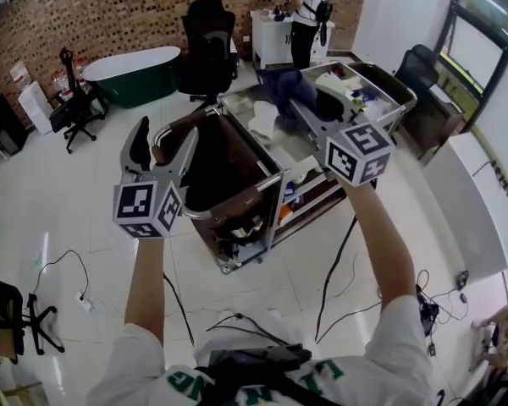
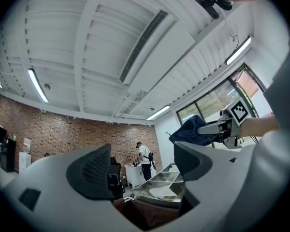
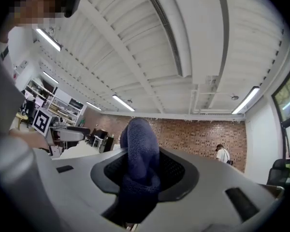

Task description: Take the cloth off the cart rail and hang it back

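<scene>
Half the job looks done to me: the dark blue cloth (image 1: pixel 276 85) is off the cart rail (image 1: pixel 247 194) and held up in the air over the steel cart (image 1: pixel 272 212), pinched by the right gripper (image 3: pixel 144 175), whose jaws are clamped on a bunched fold of it. The left gripper (image 2: pixel 142 167) is raised alongside with its jaws apart and nothing between them (only the room shows through the gap). What is left, as I judge it, is the whole second half: bringing the cloth down and draping it over the rail, where nothing blue lies now. The cart itself has a brown bag (image 1: pixel 224 161) slung in its near end and open steel trays beyond, one with a white rag (image 1: pixel 262 122) in it. Around it is a glossy white tiled floor (image 1: pixel 76 201) with loose cables (image 1: pixel 334 277) trailing across it, a red brick wall (image 1: pixel 110 7), a dark green bathtub (image 1: pixel 132 74) and a black office chair (image 1: pixel 208 51). At the back a person in a white shirt (image 1: pixel 306 7) stands at a white bench (image 1: pixel 269 39). Overhead the ceiling is white panels with strip lights.
</scene>
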`<state>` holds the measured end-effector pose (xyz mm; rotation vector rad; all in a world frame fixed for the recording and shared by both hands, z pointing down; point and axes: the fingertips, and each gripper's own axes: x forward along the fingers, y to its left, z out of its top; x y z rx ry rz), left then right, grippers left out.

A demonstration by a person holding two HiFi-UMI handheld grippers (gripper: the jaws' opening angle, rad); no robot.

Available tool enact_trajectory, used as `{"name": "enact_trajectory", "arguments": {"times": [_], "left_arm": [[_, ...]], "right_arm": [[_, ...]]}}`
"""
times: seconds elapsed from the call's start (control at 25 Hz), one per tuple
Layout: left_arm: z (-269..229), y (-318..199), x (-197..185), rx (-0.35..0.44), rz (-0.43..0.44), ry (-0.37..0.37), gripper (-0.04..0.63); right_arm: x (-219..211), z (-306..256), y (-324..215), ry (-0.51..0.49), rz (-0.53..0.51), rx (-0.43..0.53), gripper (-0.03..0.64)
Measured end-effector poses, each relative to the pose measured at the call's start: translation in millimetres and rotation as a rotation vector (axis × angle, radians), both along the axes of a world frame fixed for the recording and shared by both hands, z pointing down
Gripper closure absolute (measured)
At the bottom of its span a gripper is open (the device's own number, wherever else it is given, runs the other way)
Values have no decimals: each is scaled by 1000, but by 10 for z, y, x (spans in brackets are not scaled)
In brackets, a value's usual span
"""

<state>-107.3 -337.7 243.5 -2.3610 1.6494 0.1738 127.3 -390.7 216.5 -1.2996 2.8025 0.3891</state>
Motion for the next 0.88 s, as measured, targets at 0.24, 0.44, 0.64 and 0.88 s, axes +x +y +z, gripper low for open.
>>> {"name": "enact_trajectory", "arguments": {"times": [0.24,0.44,0.64,0.88], "left_arm": [[104,126,-9,10,-78,-36,204],[238,212,-35,4,-94,-39,204],[397,356,-84,-5,-121,-19,204],[636,527,-112,9,-128,19,202]], "right_arm": [[386,-34,315,-44,173,66,454],[689,168,523,-119,299,60,454],[729,557,684,-175,338,23,454],[704,900,917,-177,373,2,454]]}}
